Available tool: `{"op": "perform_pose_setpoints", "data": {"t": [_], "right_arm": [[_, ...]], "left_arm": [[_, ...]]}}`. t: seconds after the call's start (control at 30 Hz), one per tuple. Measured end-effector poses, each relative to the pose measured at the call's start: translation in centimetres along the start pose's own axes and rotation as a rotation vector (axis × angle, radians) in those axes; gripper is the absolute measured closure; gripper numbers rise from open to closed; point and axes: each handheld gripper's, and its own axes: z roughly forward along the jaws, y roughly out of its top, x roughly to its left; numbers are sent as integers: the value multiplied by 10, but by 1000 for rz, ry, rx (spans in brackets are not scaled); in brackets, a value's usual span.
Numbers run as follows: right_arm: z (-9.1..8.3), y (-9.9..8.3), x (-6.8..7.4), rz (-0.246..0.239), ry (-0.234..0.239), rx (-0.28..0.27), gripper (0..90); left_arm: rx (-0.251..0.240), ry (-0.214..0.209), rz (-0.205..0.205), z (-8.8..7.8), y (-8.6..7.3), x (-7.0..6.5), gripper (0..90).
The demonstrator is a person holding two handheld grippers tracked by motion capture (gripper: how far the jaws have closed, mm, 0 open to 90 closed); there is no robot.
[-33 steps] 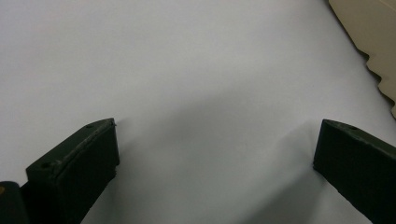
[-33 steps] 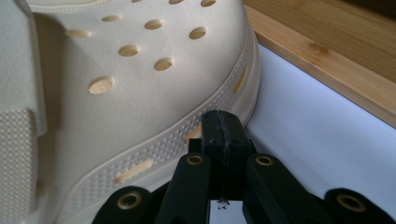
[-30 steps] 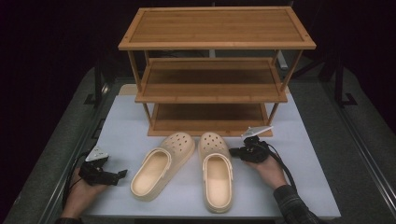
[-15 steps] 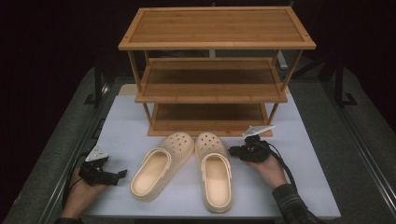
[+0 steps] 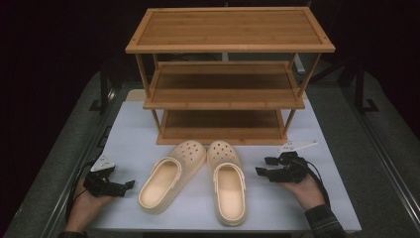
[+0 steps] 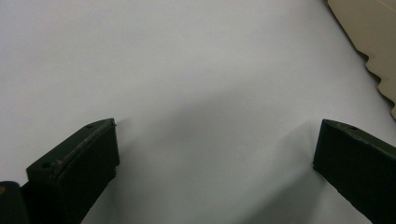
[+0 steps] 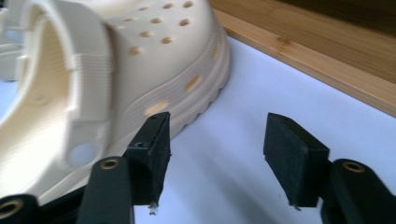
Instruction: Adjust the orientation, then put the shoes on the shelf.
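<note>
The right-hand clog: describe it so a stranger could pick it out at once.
Find the wooden shelf rack on the white table. Two cream clogs lie before its lowest shelf. Take the clog nearer the right hand-held gripper: it lies straight, while its neighbour angles left.

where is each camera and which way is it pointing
High view: above the person's side, looking forward and down on the rack, two clogs, and both hands holding the left gripper and right gripper.
Left gripper view: on the left gripper, low over the white mat, open jaws in front, left clog edge at top right.
Right gripper view: on the right gripper, facing the right clog and rack base, jaws open.
Shared: high and right gripper views both show the right clog.
</note>
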Motion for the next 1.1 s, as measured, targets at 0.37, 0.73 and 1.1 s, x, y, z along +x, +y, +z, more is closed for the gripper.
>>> {"op": "perform_pose_setpoints", "data": {"t": [0.37, 0.73, 1.1], "right_arm": [[-17, -12, 21, -22, 38, -54, 289], [-13, -6, 40, -50, 76, -78, 281], [11, 6, 50, -65, 92, -70, 282]], "left_arm": [[-43, -68, 41, -21, 25, -13, 0], [-132, -181, 122, -34, 61, -45, 40], [-143, -222, 170, -15, 87, -61, 190]]}}
